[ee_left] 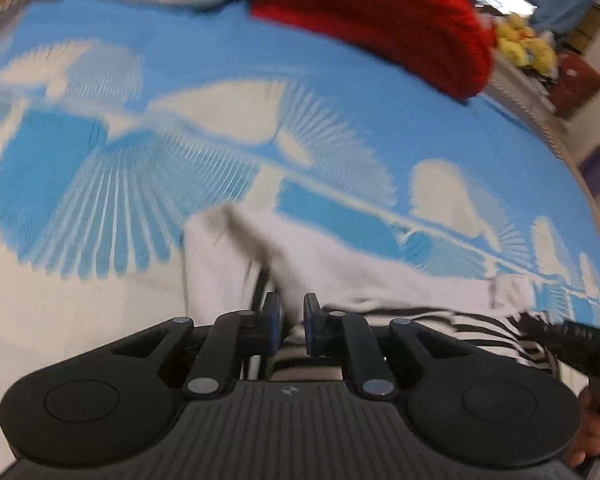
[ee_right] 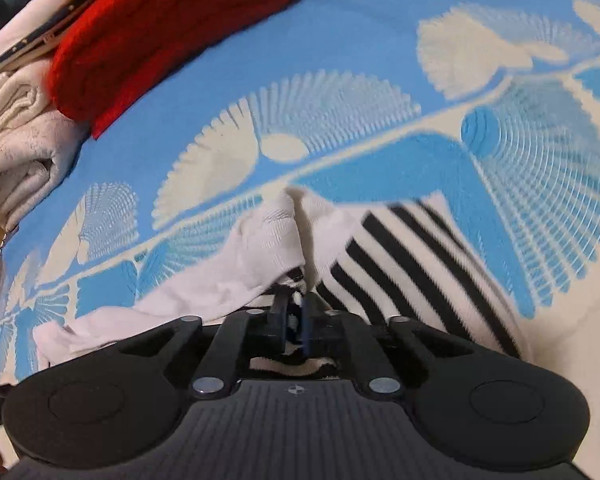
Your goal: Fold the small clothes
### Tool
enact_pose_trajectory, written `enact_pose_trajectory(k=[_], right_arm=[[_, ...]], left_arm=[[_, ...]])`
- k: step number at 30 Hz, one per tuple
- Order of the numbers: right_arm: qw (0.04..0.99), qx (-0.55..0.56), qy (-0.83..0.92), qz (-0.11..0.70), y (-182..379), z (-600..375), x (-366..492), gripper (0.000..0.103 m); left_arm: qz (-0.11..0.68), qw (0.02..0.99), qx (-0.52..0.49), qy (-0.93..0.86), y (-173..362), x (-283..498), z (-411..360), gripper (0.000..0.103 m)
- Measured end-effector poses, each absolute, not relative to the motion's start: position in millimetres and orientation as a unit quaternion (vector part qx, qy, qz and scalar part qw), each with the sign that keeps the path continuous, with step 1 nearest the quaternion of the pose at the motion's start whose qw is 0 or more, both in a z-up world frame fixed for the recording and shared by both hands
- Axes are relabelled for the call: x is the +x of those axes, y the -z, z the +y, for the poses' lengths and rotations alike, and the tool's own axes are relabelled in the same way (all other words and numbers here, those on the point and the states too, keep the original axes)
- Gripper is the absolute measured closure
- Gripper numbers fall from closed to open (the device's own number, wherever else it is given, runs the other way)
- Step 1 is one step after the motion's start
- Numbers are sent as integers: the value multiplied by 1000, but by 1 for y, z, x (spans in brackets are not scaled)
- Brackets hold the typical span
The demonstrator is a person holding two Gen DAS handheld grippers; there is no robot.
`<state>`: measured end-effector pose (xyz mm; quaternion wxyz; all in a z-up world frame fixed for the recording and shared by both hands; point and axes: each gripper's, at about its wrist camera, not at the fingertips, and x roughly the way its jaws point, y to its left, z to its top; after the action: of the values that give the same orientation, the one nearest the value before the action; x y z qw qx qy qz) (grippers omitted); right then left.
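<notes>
Nearest in the right wrist view, the right gripper is clamped on the black-and-white striped sock, whose cloth bunches between the pads. In the left wrist view the left gripper has its fingers narrowly apart with the sock's pale cloth lying between them; whether the pads actually pinch it I cannot tell through the blur. The sock lies on the blue and cream bedspread. The step in hand looks like taking hold of both ends; the next move calls for carrying one end over the other. Farther back lie a red knit and a rolled white towel. No containers show.
</notes>
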<state>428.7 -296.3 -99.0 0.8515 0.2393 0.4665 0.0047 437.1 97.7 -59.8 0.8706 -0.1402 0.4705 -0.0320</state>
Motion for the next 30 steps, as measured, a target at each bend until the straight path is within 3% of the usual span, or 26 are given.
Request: enact_pose_trajectory(k=[3, 7, 10, 13, 17, 19, 21, 23, 26, 30], right_arm=[[863, 248, -2, 440, 74, -301, 425, 88], [881, 249, -41, 400, 38, -311, 408, 86], [866, 239, -114, 424, 37, -309, 395, 75], [848, 152, -108, 496, 60, -300, 381, 72], [841, 154, -60, 514, 77, -316, 361, 71], [856, 173, -75, 481, 64, -319, 348, 71], [870, 168, -95, 455, 57, -313, 336, 71], [860, 140, -97, 481, 65, -303, 333, 71], [853, 127, -26, 506, 59, -303, 316, 70], [908, 106, -47, 402, -36, -308, 264, 69]], left_arm=[[454, 877, -130, 84, 36, 429, 93, 90], [488, 845, -132, 174, 39, 414, 88, 88], [544, 816, -80, 177, 69, 410, 87, 85], [588, 795, -85, 125, 93, 408, 102, 94], [529, 829, -98, 154, 56, 395, 95, 84], [527, 823, -113, 179, 58, 389, 87, 71], [566, 805, -77, 162, 85, 383, 74, 69], [573, 809, -38, 121, 93, 371, 67, 73], [531, 837, -40, 125, 49, 351, 61, 72], [441, 889, -42, 112, -26, 308, 71, 70]])
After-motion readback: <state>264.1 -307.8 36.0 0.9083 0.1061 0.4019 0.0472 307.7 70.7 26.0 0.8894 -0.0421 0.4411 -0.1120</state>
